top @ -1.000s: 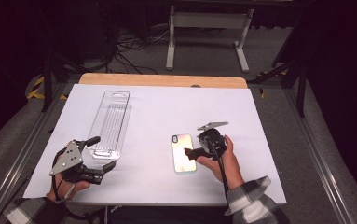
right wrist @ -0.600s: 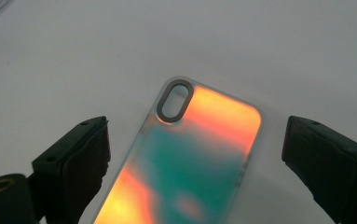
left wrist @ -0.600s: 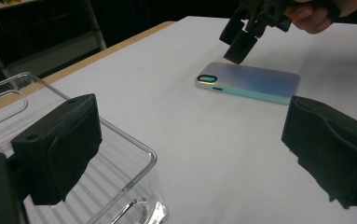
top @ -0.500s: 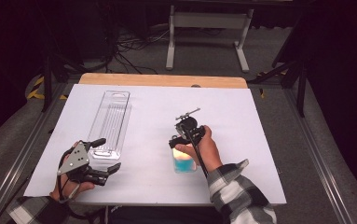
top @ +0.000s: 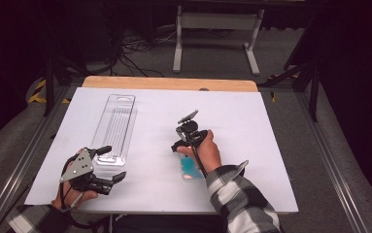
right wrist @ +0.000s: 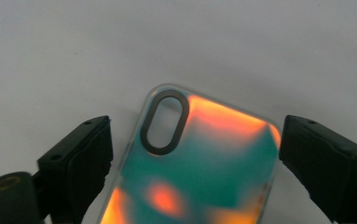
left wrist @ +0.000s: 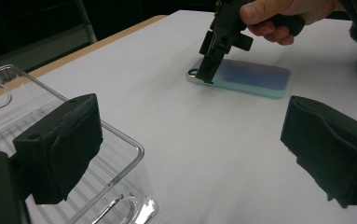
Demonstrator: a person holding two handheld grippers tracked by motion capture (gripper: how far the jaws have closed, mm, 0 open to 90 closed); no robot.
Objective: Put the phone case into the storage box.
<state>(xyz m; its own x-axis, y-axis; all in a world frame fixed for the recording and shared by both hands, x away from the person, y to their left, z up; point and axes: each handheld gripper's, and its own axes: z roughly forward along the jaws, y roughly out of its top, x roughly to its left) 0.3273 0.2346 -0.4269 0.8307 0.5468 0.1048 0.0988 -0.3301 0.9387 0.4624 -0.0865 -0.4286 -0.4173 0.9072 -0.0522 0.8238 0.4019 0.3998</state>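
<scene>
Moved since a second ago: right tool [top: 179,147] has swung from beside the phone case [top: 191,168] to its far end, and the hand [top: 204,150] now lies over the case's upper part; half a second ago it was already close above it.
Left side since then: left tool [top: 114,166] has shifted a little nearer the front edge of the table [top: 251,126] and otherwise looks much the same.
Landmark: phone case [right wrist: 199,168], lying flat on the white table [right wrist: 73,46], slightly right of the middle and towards the person's side.
Case look: clear rim, iridescent back showing teal and orange patches in the right tool view, with an oval camera cut-out [right wrist: 165,122] at its far end.
Right tool state: jaws spread wide, one to each side of the case's far end; in the right tool view neither pad touches the rim. Seen from the left tool view, the right tool [left wrist: 204,74] points down with its tip at the case [left wrist: 250,77] edge.
Left tool state: jaws wide apart, nothing between them, held low over the table [left wrist: 190,149] well to the left of the case.
Clear plastic tray [top: 115,128]: long, ribbed, lying well left of the case and running away from the person; its near corner [left wrist: 120,186] sits just beside the left tool's left jaw.
Sleeves: plaid on both forearms, the right one [top: 239,199] reaching in just behind the case.
</scene>
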